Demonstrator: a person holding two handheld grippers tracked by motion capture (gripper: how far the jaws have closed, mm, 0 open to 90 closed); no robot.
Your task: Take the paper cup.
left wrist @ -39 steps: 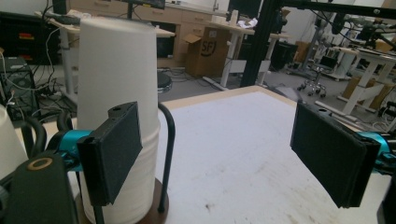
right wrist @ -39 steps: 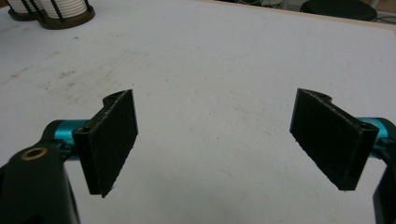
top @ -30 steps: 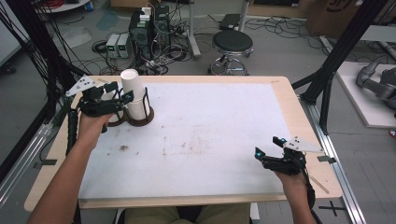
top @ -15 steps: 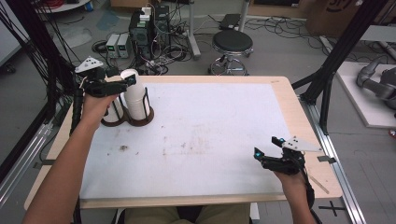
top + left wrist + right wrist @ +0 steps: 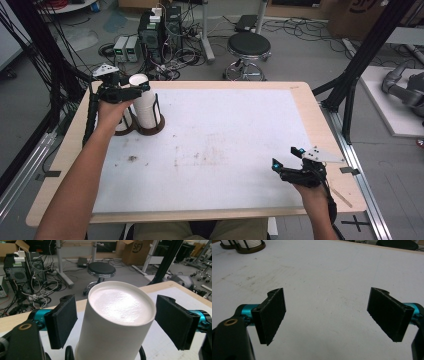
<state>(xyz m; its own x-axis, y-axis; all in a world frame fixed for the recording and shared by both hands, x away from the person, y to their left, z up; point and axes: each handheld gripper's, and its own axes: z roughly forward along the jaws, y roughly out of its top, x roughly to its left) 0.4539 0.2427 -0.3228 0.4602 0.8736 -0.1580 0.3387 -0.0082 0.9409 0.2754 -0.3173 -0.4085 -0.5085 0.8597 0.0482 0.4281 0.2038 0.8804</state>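
Your left claw (image 5: 131, 92) sits at the far left corner of the bench (image 5: 300, 107), its jaws straddling the top of the tall white paper cup stack (image 5: 117, 322), which stands upright in a dark wire ring holder (image 5: 150, 125). The jaws have just been closing with the stack between them, but both pads stand clear of its wall, so nothing is gripped yet. The stack's long axis runs vertically, so the lift looks like straight up. Your right claw (image 5: 282, 167) rests released and empty, well apart at the near right.
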